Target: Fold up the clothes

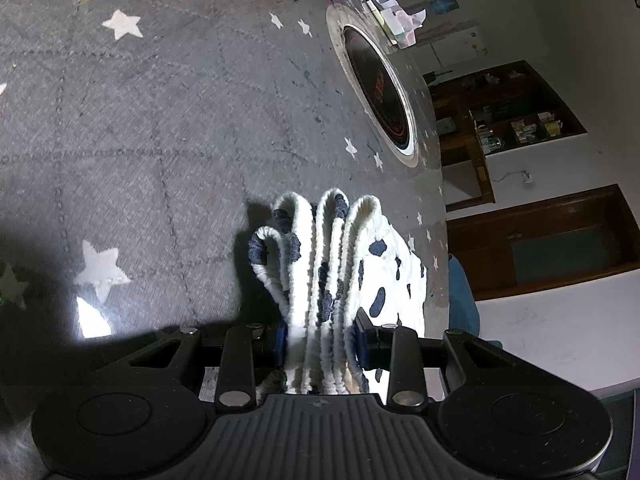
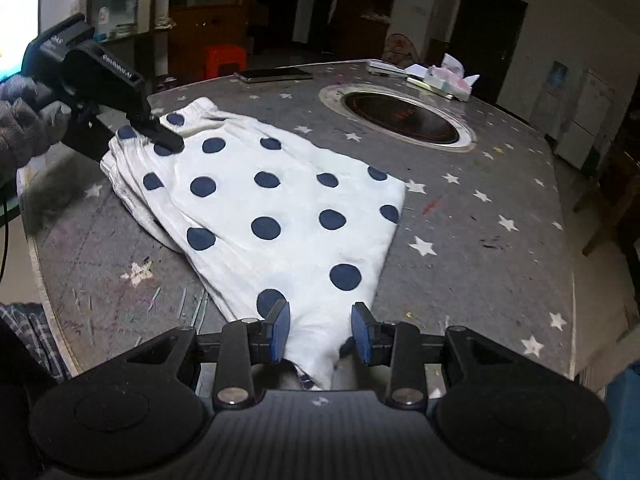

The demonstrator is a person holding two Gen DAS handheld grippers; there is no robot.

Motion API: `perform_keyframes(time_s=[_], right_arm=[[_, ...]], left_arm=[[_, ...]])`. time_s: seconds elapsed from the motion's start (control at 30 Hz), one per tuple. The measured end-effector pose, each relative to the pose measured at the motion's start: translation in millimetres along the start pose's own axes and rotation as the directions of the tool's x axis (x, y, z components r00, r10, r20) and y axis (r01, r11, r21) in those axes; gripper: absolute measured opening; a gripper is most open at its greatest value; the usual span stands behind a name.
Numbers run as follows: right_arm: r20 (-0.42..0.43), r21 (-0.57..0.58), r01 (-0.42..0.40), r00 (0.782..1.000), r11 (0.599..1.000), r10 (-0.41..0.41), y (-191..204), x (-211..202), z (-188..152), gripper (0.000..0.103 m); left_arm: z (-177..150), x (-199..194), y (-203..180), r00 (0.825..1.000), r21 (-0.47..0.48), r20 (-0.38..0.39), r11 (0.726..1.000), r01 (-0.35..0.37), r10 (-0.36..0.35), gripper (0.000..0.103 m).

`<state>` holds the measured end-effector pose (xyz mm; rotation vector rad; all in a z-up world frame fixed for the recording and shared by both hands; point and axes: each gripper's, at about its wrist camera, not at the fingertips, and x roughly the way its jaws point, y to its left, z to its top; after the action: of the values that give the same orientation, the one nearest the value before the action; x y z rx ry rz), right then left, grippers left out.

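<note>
Here's the garment (image 2: pixel 276 208), white with navy dots, lying flat on the starred table (image 2: pixel 480 216), near the inset hotplate (image 2: pixel 400 120). The left gripper (image 1: pixel 322 334) has its jaws pinched on the bunched elastic waistband (image 1: pixel 320 248), several ribbed layers gathered between the pads. Down at the other end, the right gripper (image 2: pixel 320 332) straddles the narrow hem end, jaws set fairly wide with cloth between them; whether the pads actually bite, I cannot tell. Both ends claimed, so this looks like the set-up for a lengthwise fold. Next move, by my reading: the right jaws need a sure hold, then one end lifts and travels over to meet the other, edges aligned.
</note>
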<state>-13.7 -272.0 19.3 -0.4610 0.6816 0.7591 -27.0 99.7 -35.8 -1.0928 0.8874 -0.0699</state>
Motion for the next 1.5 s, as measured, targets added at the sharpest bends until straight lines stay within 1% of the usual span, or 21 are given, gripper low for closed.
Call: perform_keyframes(time_s=[0.1, 0.17, 0.27, 0.33, 0.4, 0.53, 0.7, 0.8, 0.87, 0.93, 1.07, 1.2, 1.3, 1.37, 1.43, 1.47, 1.5], right_arm=[[0.043, -0.003, -0.012, 0.999, 1.0, 0.012, 4.9, -8.0, 7.5, 0.033], [0.063, -0.025, -0.05, 0.997, 0.998, 0.051, 15.6, -14.9, 11.0, 0.033], [0.061, -0.051, -0.12, 0.991, 0.991, 0.123, 32.3, -21.5, 10.8, 0.032], [0.044, -0.045, -0.166, 0.985, 0.985, 0.168, 41.4, -21.3, 8.3, 0.031], [0.031, -0.051, -0.168, 0.985, 0.985, 0.169, 50.1, -17.6, 4.8, 0.03], [0.007, 0.0, -0.216, 0.976, 0.976, 0.216, 52.8, -6.2, 1.0, 0.03], [0.038, 0.033, -0.265, 0.964, 0.964, 0.264, 54.8, 5.0, 6.3, 0.032], [0.057, 0.016, -0.281, 0.958, 0.96, 0.28, 58.9, 9.4, 13.7, 0.033], [0.072, 0.001, -0.276, 0.959, 0.961, 0.276, 61.3, 11.7, 19.8, 0.035], [0.088, -0.004, -0.261, 0.961, 0.965, 0.261, 61.7, 13.2, 24.0, 0.042], [0.12, -0.02, -0.215, 0.969, 0.976, 0.216, 60.2, 13.2, 30.1, 0.042], [0.094, -0.058, -0.179, 0.978, 0.982, 0.184, 62.4, 18.4, 30.3, 0.039], [0.083, -0.121, -0.146, 0.984, 0.982, 0.156, 69.5, 20.7, 26.9, 0.037], [0.08, -0.181, -0.112, 0.989, 0.977, 0.129, 78.0, 22.0, 23.1, 0.032], [0.076, -0.232, -0.079, 0.992, 0.969, 0.099, 85.3, 24.5, 19.2, 0.021], [0.078, -0.262, -0.061, 0.993, 0.963, 0.084, 89.5, 25.9, 16.3, 0.016], [0.078, -0.272, -0.057, 0.994, 0.961, 0.081, 91.2, 26.5, 15.0, 0.01]], left_arm=[[2.2, 0.0, -1.7, 1.0, 0.001, 0.005, 1.0, -0.012, 0.012, 0.034], [4.8, 1.0, -1.1, 1.0, -0.005, 0.008, 1.0, -0.015, 0.015, 0.034], [6.8, 2.1, -0.7, 1.0, -0.011, 0.008, 1.0, -0.015, 0.015, 0.034], [7.9, 2.2, -0.6, 1.0, -0.01, 0.007, 1.0, -0.015, 0.016, 0.034], [8.3, 1.7, -0.3, 1.0, -0.006, 0.005, 1.0, -0.016, 0.016, 0.034], [9.4, 2.1, -0.4, 1.0, -0.006, 0.001, 1.0, -0.016, 0.016, 0.034], [10.0, 1.6, -0.5, 1.0, -0.008, 0.002, 1.0, -0.016, 0.016, 0.034], [10.1, 1.5, -0.2, 1.0, -0.008, 0.001, 1.0, -0.016, 0.016, 0.034], [10.3, 1.4, -0.2, 1.0, -0.009, 0.001, 1.0, -0.016, 0.016, 0.034], [10.3, 1.2, -0.1, 1.0, -0.008, 0.0, 1.0, -0.016, 0.016, 0.035], [10.2, 1.1, 0.6, 1.0, -0.008, -0.001, 1.0, -0.013, 0.013, 0.035], [10.5, 1.3, 0.5, 1.0, -0.006, -0.002, 1.0, -0.015, 0.015, 0.035], [10.4, 1.5, 0.1, 1.0, -0.007, -0.002, 1.0, -0.015, 0.015, 0.035], [10.4, 1.9, 0.4, 1.0, -0.005, -0.002, 1.0, -0.016, 0.016, 0.035], [10.4, 2.0, 0.8, 1.0, -0.004, -0.002, 1.0, -0.014, 0.014, 0.035], [10.5, 2.1, 1.1, 1.0, -0.006, -0.003, 1.0, -0.013, 0.013, 0.035], [10.6, 2.1, 1.2, 1.0, -0.006, -0.003, 1.0, -0.013, 0.013, 0.035]])
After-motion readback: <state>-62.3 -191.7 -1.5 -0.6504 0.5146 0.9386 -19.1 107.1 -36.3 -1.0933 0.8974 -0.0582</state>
